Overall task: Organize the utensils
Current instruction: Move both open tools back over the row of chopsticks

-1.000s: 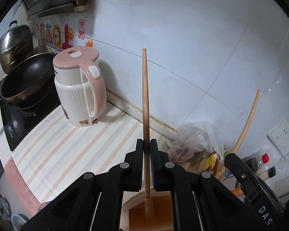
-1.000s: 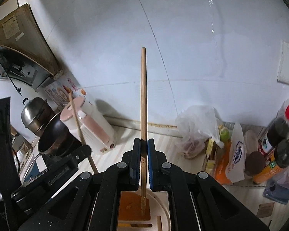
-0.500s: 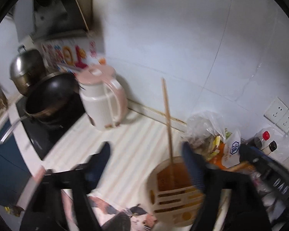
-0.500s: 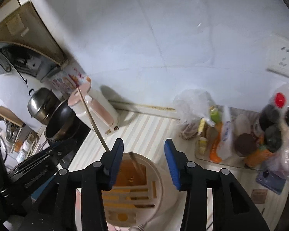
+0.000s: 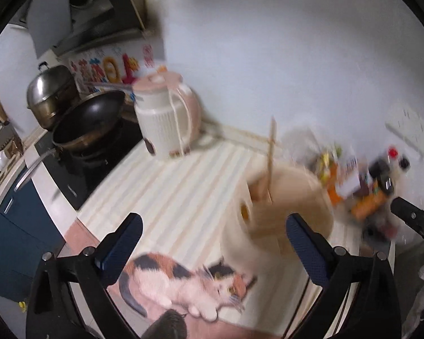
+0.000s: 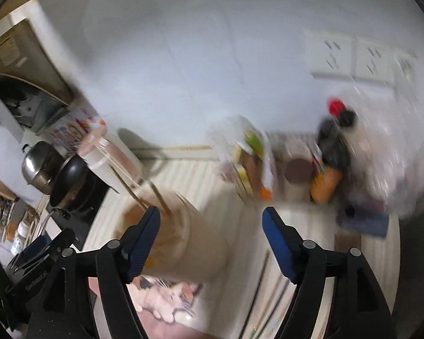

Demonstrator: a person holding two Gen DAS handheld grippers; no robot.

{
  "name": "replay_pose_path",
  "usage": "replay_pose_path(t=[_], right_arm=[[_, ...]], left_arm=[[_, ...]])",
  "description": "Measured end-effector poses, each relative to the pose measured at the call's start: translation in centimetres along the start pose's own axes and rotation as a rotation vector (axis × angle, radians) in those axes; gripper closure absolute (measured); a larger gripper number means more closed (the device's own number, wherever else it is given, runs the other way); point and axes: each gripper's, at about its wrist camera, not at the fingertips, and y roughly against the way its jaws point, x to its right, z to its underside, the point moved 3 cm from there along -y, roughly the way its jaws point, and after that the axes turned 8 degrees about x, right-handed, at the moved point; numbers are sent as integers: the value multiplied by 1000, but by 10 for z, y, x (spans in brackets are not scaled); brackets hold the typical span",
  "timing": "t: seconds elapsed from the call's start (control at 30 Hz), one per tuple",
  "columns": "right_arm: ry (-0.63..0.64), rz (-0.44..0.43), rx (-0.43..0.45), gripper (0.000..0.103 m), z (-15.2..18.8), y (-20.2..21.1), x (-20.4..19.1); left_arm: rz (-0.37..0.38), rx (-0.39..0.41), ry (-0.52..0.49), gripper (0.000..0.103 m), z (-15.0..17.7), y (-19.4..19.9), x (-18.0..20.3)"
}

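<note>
Left tongs [image 5: 212, 243] (empty), chopstick [image 5: 271, 158] beyond

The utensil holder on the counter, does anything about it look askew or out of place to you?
Nothing looks damaged or spilled. The utensil holder stands upright with chopsticks leaning loosely inside. More dark sticks lie loose on the counter beside it, though blur hides detail.

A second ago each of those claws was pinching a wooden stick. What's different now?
Both have let go. The left gripper and right gripper now stand wide open and have pulled back and up. The chopsticks they held now stand in the beige utensil holder. More chopsticks lie on the counter at the lower right of the right view. The pink kettle, wok and striped mat are unchanged.
</note>
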Motion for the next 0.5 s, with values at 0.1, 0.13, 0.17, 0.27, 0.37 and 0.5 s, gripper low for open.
replay_pose_path(t=[0.1, 0.13, 0.17, 0.27, 0.37, 0.5], right_arm=[[-44, 61, -39, 22, 27, -4, 27], [-57, 83, -59, 22, 37, -6, 38], [-73, 106, -82, 22, 50, -7, 52], [-107, 181, -143, 23, 83, -8, 90], [-137, 241, -200, 24, 111, -9, 128], [-190, 303, -279, 48, 145, -15, 177]], left_arm=[[38, -94, -59, 0, 38, -12, 21], [44, -120, -72, 0, 47, -16, 26], [52, -156, -91, 0, 61, -22, 34], [96, -247, -153, 0, 99, -38, 62], [133, -319, -220, 0, 132, -54, 92], [179, -413, -290, 3, 167, -77, 125]])
